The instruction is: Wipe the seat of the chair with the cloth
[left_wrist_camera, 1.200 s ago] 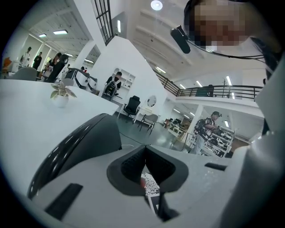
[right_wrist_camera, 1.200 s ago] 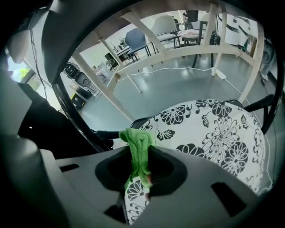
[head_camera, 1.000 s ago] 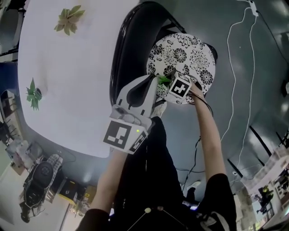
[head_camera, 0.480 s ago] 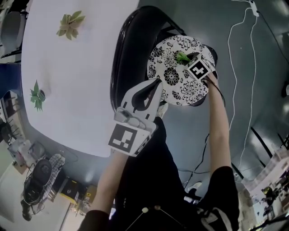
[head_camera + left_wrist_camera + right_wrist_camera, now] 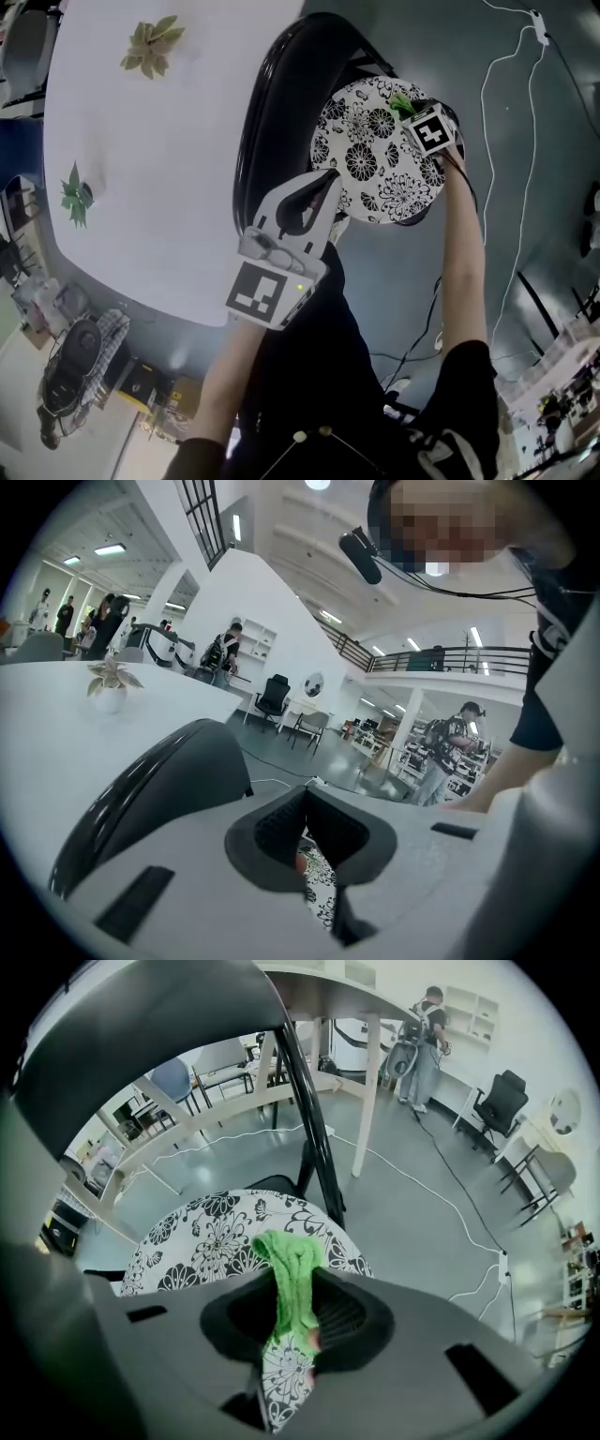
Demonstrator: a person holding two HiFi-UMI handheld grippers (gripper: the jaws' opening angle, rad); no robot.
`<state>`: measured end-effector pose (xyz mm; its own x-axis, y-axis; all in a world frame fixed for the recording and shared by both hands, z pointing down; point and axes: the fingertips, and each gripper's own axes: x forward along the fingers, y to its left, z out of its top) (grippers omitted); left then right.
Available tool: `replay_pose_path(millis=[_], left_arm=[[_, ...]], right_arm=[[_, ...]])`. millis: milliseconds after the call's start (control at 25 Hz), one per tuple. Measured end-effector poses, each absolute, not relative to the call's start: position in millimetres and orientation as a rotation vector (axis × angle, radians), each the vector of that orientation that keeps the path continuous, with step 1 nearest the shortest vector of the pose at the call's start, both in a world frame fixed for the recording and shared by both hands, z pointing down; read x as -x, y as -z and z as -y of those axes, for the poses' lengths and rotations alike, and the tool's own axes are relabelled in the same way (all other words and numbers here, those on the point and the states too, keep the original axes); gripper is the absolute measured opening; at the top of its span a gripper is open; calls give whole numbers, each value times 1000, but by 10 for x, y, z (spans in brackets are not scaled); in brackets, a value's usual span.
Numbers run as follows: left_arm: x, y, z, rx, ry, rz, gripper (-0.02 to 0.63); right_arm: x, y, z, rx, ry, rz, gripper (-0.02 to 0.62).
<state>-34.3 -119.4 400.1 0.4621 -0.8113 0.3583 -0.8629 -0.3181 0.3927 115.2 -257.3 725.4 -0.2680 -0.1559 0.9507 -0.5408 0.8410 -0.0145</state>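
Note:
The chair's round seat [image 5: 370, 150] has a black-and-white flower pattern and a black curved backrest [image 5: 277, 103]. My right gripper [image 5: 412, 111] is over the seat's far right edge, shut on a green cloth [image 5: 403, 101]. In the right gripper view the green cloth [image 5: 292, 1279] hangs from between the jaws onto the seat [image 5: 216, 1237]. My left gripper [image 5: 314, 192] hovers at the seat's near left edge, jaws closed with nothing between them. In the left gripper view the left gripper [image 5: 305, 841] shows a strip of seat [image 5: 319, 892] below and the backrest [image 5: 159, 780] at left.
A white table [image 5: 150, 159] with two small plants [image 5: 150, 47] stands left of the chair. A white cable [image 5: 511, 141] runs over the grey floor at right. Table legs [image 5: 367, 1091] and other chairs [image 5: 497, 1101] show beyond the seat. People stand in the background.
My right gripper has dragged the green cloth across the seat from its near edge to its far right edge. The left gripper has barely moved.

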Motion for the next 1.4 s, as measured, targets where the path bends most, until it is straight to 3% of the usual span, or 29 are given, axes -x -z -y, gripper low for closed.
replay_pose_path(millis=[1400], left_arm=[[62,-4097,1102,-2229,-123,1268,5]], right_arm=[[-748,-7481,-71,67,-434,1760,89]])
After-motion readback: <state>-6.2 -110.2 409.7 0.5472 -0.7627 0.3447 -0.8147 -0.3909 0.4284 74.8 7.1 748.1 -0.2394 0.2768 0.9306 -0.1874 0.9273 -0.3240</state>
